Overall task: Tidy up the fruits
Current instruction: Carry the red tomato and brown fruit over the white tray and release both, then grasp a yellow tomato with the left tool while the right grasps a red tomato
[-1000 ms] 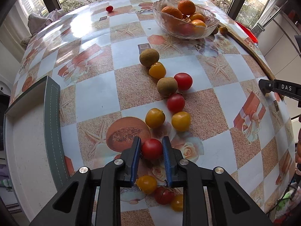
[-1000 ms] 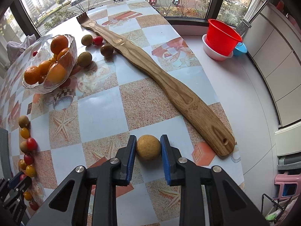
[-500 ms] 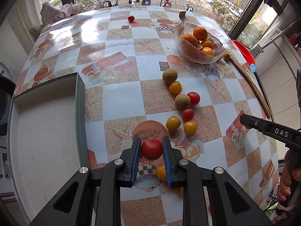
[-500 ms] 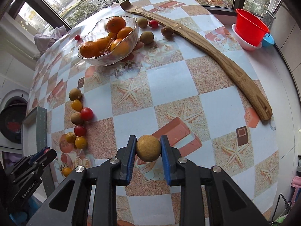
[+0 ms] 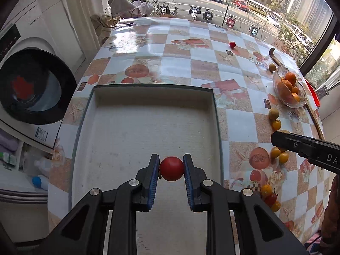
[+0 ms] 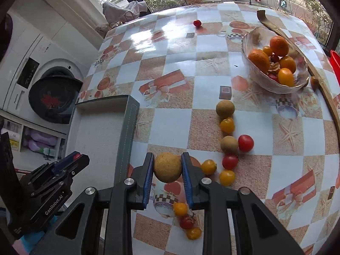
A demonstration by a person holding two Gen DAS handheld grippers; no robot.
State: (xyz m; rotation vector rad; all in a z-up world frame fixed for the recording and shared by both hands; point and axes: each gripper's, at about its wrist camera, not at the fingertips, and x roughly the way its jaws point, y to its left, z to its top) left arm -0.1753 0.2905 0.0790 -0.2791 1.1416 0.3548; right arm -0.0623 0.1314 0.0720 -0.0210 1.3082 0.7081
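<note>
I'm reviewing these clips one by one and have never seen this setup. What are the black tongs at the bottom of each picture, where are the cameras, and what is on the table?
There is no robot here: a person holds a two-finger gripper in each hand, and a fisheye camera on each looks forward along its fingers. The left view shows the left gripper shut on a red tomato above a shallow tray with a pale floor. The right view shows the right gripper shut on a round tan fruit over the checked tablecloth. On the cloth lie a loose line of small fruits, red, yellow and tan, a glass bowl of oranges, a long wooden board and one stray red tomato far back. Each gripper also shows at the edge of the other's view.
</note>
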